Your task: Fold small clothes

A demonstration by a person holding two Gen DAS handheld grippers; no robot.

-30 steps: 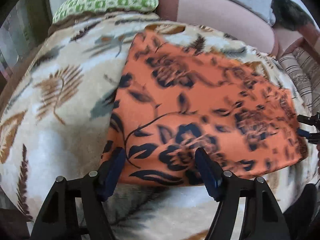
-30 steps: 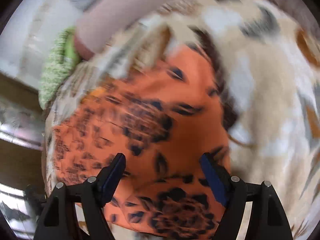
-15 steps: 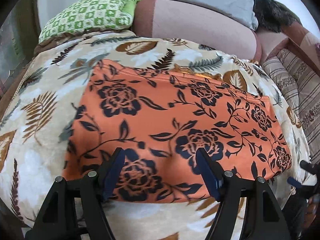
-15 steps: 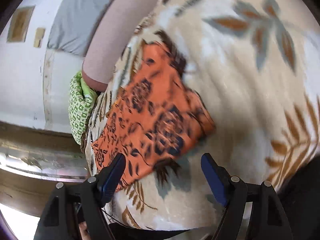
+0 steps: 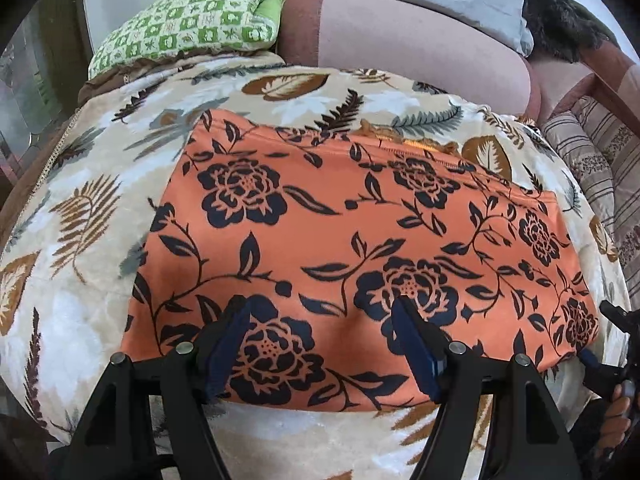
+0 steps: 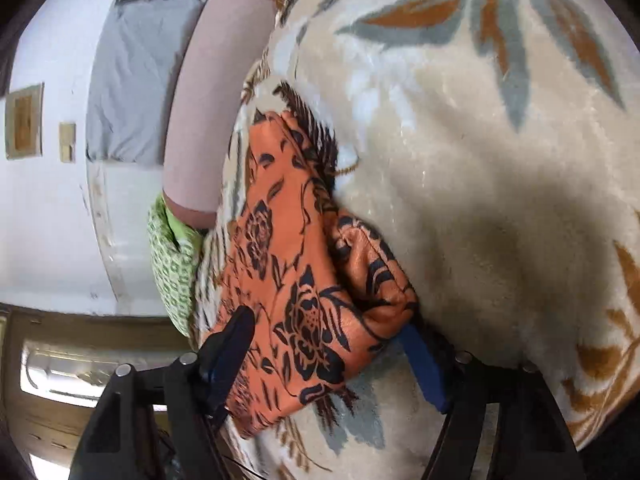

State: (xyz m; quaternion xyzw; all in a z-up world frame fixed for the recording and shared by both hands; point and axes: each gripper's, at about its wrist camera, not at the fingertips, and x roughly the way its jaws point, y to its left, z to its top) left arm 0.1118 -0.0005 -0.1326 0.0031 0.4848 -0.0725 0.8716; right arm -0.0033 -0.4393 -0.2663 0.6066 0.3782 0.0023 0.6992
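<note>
Leaf-print blanket carries 1 orange floral garment, lying flat.

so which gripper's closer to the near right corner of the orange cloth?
Right. The right gripper straddles that corner of the orange cloth, jaws just closing; the left gripper hovers mid-edge, open.

Bright, soft daylight; both views are sharp, with strong fisheye bending and dark corners. A broad shadow falls across the blanket.
</note>
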